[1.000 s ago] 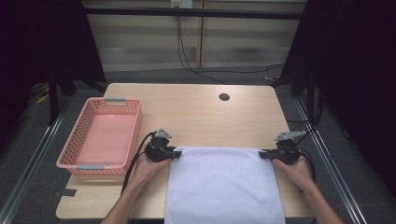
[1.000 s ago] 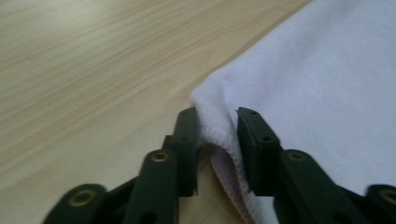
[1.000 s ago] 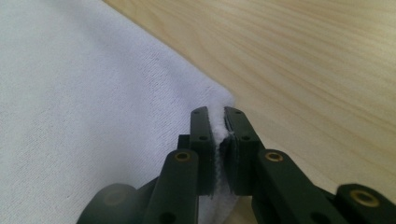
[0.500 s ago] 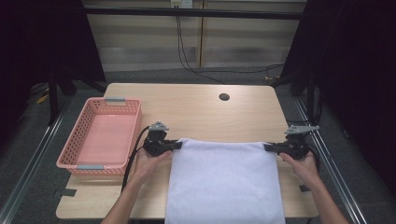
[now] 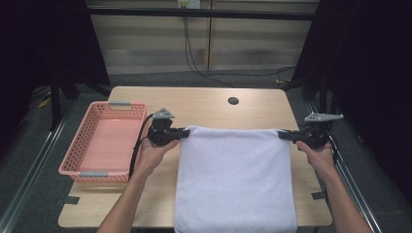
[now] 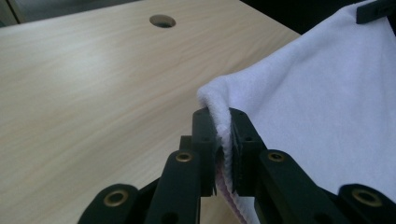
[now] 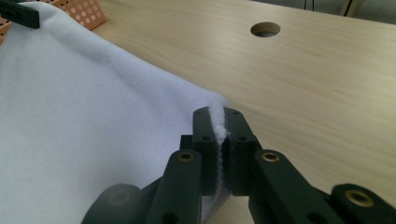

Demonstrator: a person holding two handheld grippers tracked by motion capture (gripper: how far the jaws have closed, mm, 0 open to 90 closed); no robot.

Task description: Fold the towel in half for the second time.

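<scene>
1. Nearest the person, the white towel [image 5: 235, 179] drapes over the near edge of the wooden table [image 5: 204, 104], its lower hem hanging past the tabletop in the high view. Its long axis runs from the person outward, while its far edge is stretched taut from side to side, between the two grippers.

2. The left gripper [image 5: 183, 133] pinches the towel's far left corner. In the left gripper view its black jaws are closed tight on the folded hem [image 6: 223, 122], which bulges just above the jaw tips; they have just been closing, with the cloth between them.

3. The right gripper [image 5: 283, 135] clamps the far right corner in the same way. In the right gripper view a thin ridge of towel [image 7: 217, 122] is squeezed between the nearly meeting jaws.

4. Both grippers point inward toward each other, and the far edge between them looks held just above the tabletop.

5. Left of the towel sits a pink perforated basket [image 5: 71, 165], long axis also running away from the person. Nothing lies inside it; only its mesh floor shows. It is near the left hand [image 5: 154, 154], apart from the towel.

6. Farther back, a round cable hole [image 5: 233, 101] is cut in the table, well beyond the towel's far edge.
</scene>
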